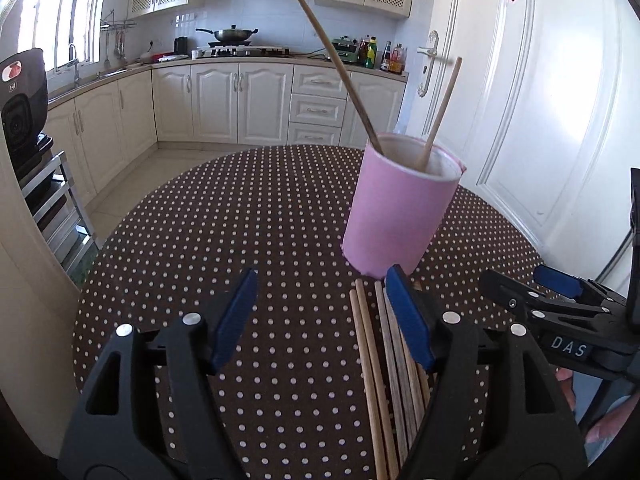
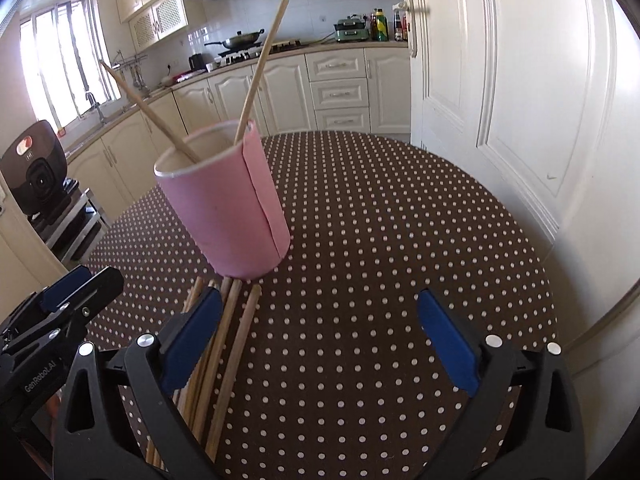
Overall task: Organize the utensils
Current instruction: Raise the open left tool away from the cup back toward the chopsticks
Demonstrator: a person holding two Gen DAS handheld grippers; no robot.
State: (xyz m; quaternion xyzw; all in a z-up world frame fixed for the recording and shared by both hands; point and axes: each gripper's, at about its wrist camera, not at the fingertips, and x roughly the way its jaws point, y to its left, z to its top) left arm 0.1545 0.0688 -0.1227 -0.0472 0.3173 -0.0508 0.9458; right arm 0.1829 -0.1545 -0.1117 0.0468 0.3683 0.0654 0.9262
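A pink cup (image 1: 396, 216) stands on the brown dotted table (image 1: 240, 220) with two wooden chopsticks (image 1: 340, 68) leaning in it. It also shows in the right wrist view (image 2: 228, 208), with the two chopsticks (image 2: 260, 68). Several loose chopsticks (image 1: 380, 368) lie on the table in front of the cup, also in the right wrist view (image 2: 224, 364). My left gripper (image 1: 324, 304) is open and empty, its right finger over the pile. My right gripper (image 2: 320, 320) is open and empty, its left finger over the pile. The right gripper (image 1: 552, 300) shows at the left view's right edge.
A white door (image 2: 520, 100) stands close to the table's right side. A metal rack with a black appliance (image 1: 24, 112) stands left of the table. Kitchen cabinets and a stove (image 1: 240, 92) line the far wall.
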